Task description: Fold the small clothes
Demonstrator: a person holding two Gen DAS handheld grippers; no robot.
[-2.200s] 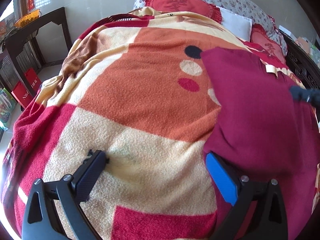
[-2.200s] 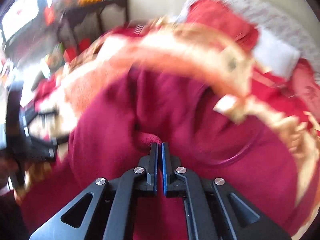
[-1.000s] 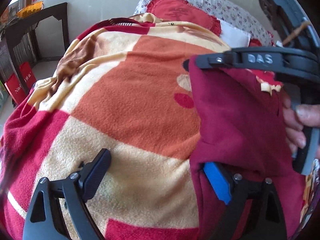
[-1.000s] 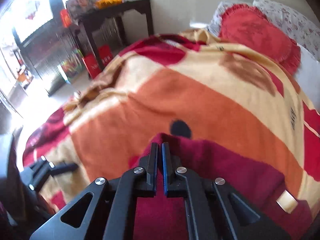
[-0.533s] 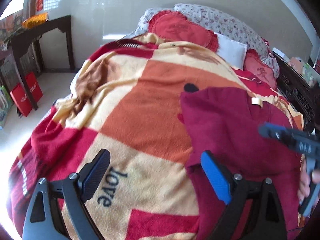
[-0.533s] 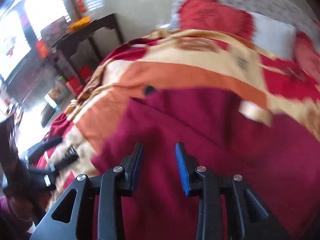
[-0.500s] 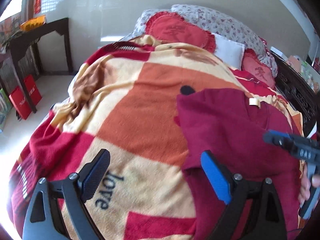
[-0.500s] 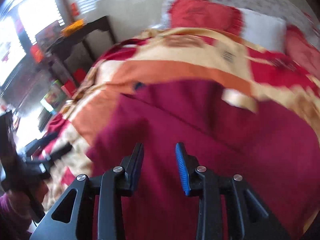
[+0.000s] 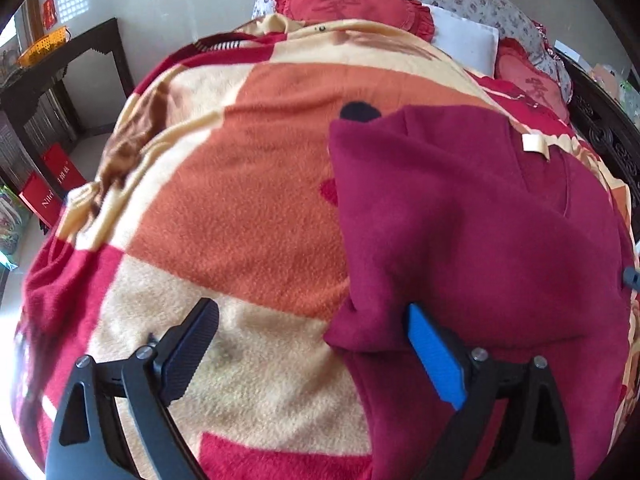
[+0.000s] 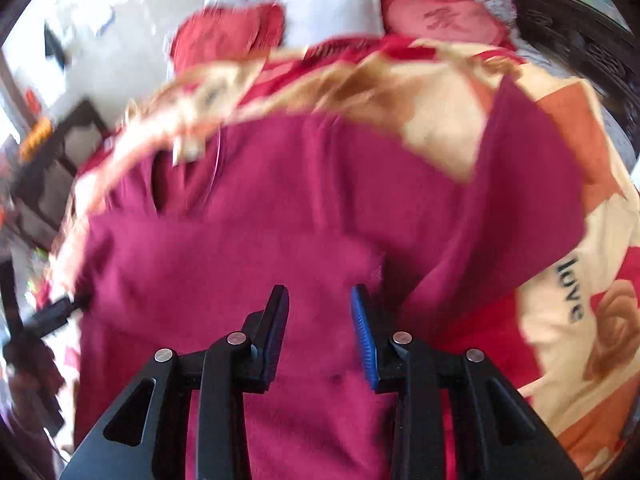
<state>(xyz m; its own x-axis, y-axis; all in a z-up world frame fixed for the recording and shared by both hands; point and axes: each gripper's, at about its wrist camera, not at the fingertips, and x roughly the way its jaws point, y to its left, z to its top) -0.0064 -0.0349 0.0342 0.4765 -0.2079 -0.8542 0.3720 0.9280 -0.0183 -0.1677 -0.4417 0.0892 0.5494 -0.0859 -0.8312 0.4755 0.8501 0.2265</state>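
A dark red sweater (image 9: 472, 216) lies on a patterned blanket (image 9: 248, 184), its left side folded over the body and a cream neck label (image 9: 534, 145) showing. My left gripper (image 9: 312, 340) is open and empty, its blue fingertip (image 9: 432, 348) at the sweater's folded lower left edge. In the blurred right wrist view the sweater (image 10: 280, 216) fills the middle, with one sleeve (image 10: 516, 200) spread out to the right. My right gripper (image 10: 320, 328) is open and empty, just above the sweater's body.
Red cushions (image 9: 352, 4) and a white pillow (image 9: 464, 40) lie at the head of the bed. A dark wooden side table (image 9: 60, 76) stands left of the bed with red bags (image 9: 48, 192) below. A dark carved bed frame (image 9: 608, 136) runs along the right.
My right gripper let go of the sweater's left side after folding it over, opened, and swung right towards the spread sleeve. My left gripper stayed open and moved closer to the folded edge.
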